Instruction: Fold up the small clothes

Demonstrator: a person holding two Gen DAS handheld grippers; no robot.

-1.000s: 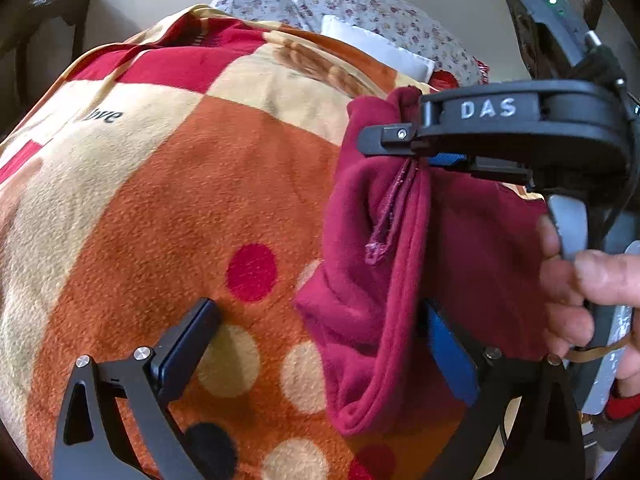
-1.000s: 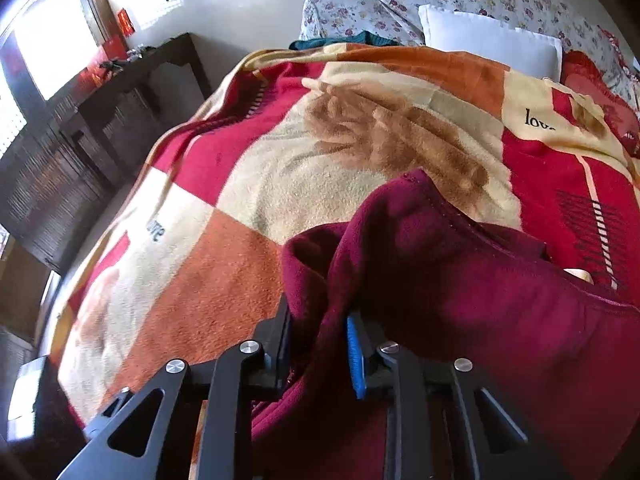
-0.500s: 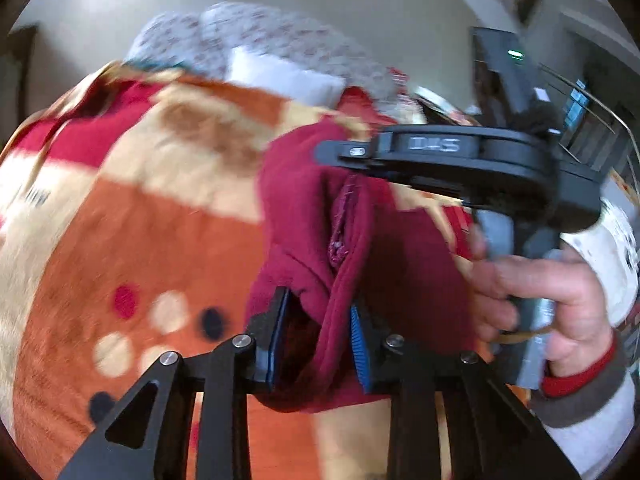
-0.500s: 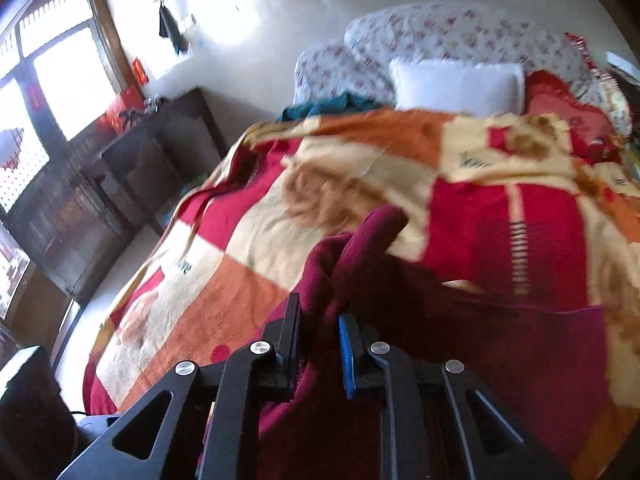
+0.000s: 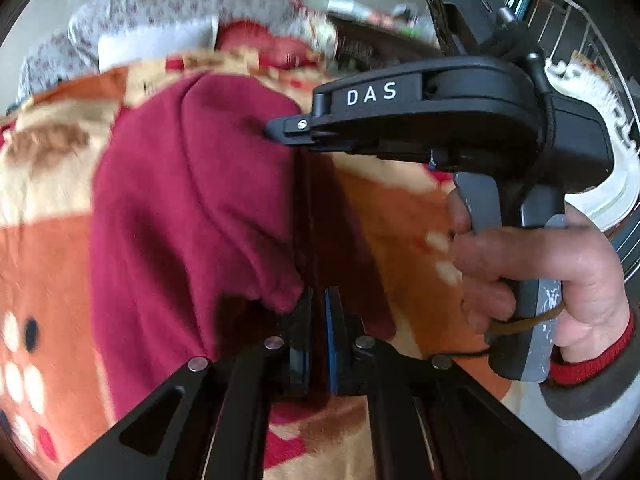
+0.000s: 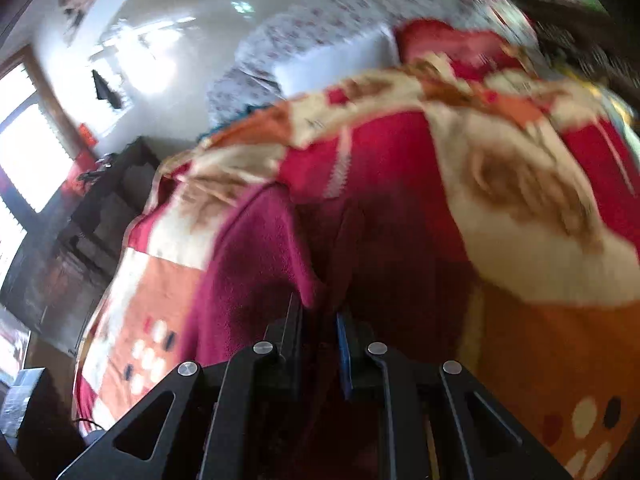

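Maroon fleece fills the middle of both views: the small garment hangs lifted off the blanket that covers the bed, pinched at two spots along one edge. A second ago the left gripper stood wide open beside the cloth with nothing in it; half a second ago it was closing around a bunched fold, and now its two fingers are drawn tight together with a thin bit of fleece caught between them. The right gripper has kept its pinch all the while, its fingers squeezed on a fold of the garment, and from the left camera its black body shows nipping the upper edge, with the person's right hand wrapped round the handle.

Both cameras have also swung upward and blur badly, so the piece looks to be rising and being pulled about quickly. The pillow and the headboard end of the bed now sit higher in view.

To my eye, this means the pickup is finished and the garment is held by both hands, ready to be shaken out or stretched flat. No fold has been laid yet, so the task seems at an early stage.
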